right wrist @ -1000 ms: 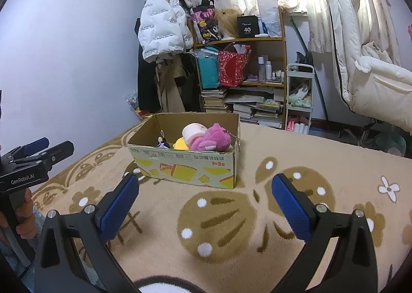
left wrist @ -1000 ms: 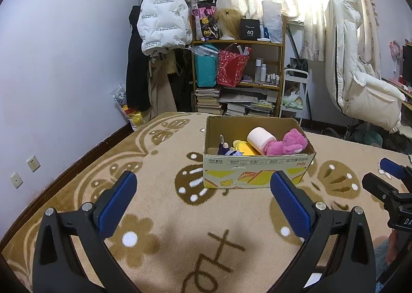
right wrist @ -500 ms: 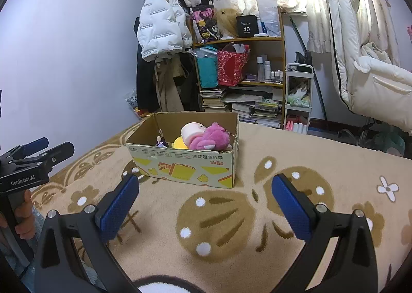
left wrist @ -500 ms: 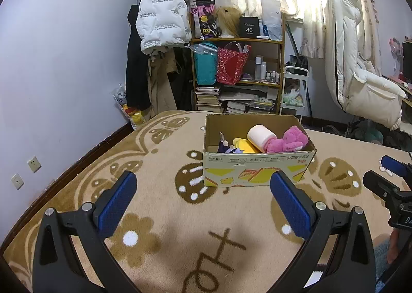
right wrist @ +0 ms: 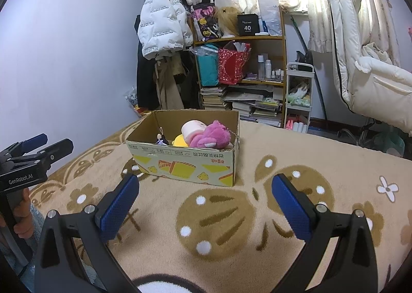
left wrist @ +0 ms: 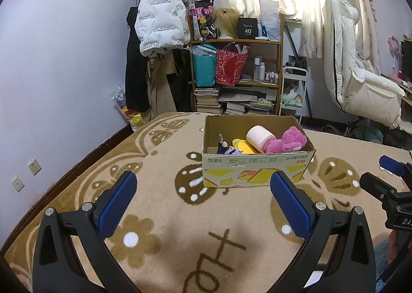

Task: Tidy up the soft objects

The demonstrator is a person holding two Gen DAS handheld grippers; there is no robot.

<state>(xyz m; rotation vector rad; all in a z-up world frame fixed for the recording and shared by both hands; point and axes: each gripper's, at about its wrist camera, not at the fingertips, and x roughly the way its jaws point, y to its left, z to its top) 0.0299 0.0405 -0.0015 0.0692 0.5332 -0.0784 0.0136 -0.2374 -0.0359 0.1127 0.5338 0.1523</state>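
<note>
An open cardboard box [left wrist: 257, 173] [right wrist: 185, 166] sits on the patterned beige carpet. Inside lie a pink plush toy [left wrist: 287, 142] [right wrist: 208, 137], a pale pink-and-white roll-shaped plush [left wrist: 258, 137] [right wrist: 191, 129], a yellow plush [left wrist: 243, 146] [right wrist: 179, 141] and a small dark doll [left wrist: 225, 148] [right wrist: 161, 141]. My left gripper [left wrist: 203, 203] is open and empty, well short of the box. My right gripper [right wrist: 206, 203] is open too, nothing between its blue pads, to the box's near right. Each gripper shows at the other view's edge.
A wooden shelf [left wrist: 237, 76] with bags, books and bottles stands behind the box, coats [left wrist: 159, 25] hanging to its left. A white padded chair [left wrist: 360, 82] is at the right. The wall with sockets [left wrist: 33, 166] borders the carpet on the left.
Both views have barely shifted; the box appears slightly higher in the frames. Both grippers stay open.
</note>
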